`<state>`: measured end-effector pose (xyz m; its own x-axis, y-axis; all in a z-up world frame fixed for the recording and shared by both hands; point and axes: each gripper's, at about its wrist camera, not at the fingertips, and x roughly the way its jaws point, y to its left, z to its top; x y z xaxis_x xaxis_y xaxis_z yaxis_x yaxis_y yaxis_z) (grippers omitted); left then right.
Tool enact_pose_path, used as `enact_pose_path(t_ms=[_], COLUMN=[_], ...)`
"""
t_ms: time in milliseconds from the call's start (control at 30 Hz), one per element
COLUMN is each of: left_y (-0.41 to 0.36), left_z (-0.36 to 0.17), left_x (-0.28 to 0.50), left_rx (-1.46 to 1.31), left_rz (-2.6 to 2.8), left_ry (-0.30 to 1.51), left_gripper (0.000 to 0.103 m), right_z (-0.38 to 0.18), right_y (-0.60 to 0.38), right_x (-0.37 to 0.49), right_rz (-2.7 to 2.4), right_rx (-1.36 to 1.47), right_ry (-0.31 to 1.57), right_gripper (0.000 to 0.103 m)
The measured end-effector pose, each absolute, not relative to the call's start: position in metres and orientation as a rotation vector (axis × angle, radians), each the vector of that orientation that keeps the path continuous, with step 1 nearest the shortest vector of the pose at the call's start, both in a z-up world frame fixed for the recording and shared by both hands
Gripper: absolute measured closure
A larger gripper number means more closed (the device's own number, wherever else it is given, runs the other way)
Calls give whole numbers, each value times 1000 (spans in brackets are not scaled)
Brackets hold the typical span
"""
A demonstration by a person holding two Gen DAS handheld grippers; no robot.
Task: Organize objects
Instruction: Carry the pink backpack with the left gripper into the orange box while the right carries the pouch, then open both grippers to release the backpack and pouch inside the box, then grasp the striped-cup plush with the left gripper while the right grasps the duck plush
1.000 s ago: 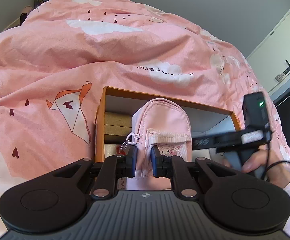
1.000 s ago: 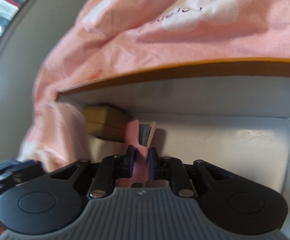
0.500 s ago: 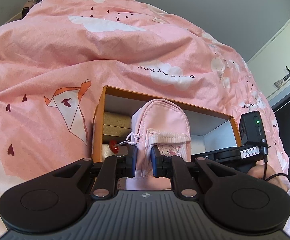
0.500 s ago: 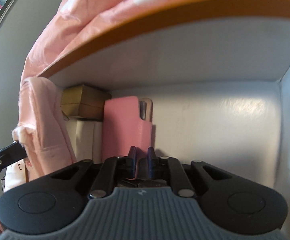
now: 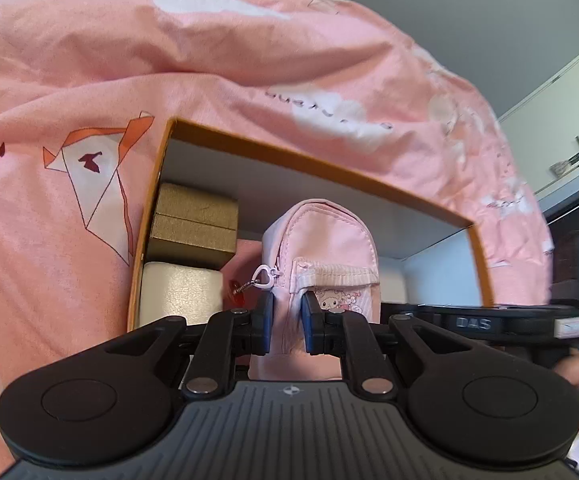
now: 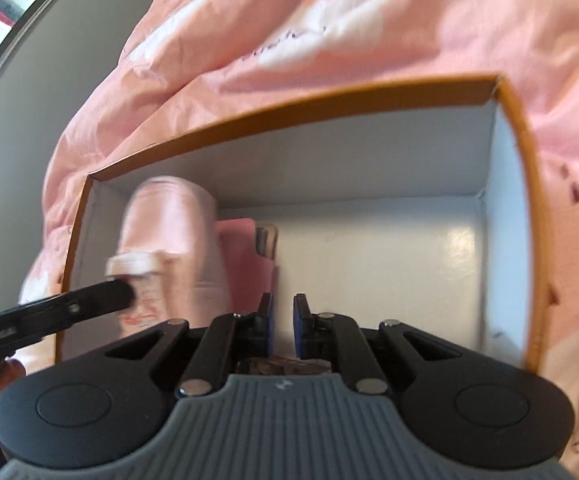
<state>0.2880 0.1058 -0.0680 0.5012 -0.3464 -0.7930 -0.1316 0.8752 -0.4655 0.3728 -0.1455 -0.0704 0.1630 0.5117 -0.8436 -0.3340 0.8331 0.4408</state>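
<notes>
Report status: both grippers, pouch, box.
Left gripper shut on pink pouch, low in box. Right gripper empty, jaws just closing, nothing between. Pink case stands beside the pouch; box's right half bare.

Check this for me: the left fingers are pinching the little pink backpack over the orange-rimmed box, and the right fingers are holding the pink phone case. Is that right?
Not quite. The right gripper holds nothing: in the right wrist view its fingers are bare, and the pink phone case stands inside the orange-rimmed box. The left gripper does pinch the little pink backpack.
</notes>
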Motion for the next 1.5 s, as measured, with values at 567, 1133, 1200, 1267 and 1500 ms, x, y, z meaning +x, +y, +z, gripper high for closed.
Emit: enact_pose_path(t_ms=[567, 1133, 1200, 1267, 1500], left_y=[77, 70, 64, 58, 30], left_z=[-84, -37, -26, -14, 3], left_x=[299, 264, 252, 237, 181], left_rx=[-242, -217, -224, -230, -282], left_rz=[-61, -127, -154, -182, -306], left_ry=[1058, 954, 926, 895, 850], left_gripper=[83, 63, 54, 49, 41], right_z=[-73, -61, -49, -35, 6], right_y=[-121, -121, -124, -129, -174], right_x=[364, 351, 340, 324, 254], right_rz=[676, 700, 705, 707, 697], right_rx=[218, 201, 164, 126, 83], right_ry=[1208, 1142, 1107, 1057, 880], right_gripper=[88, 89, 89, 85, 79])
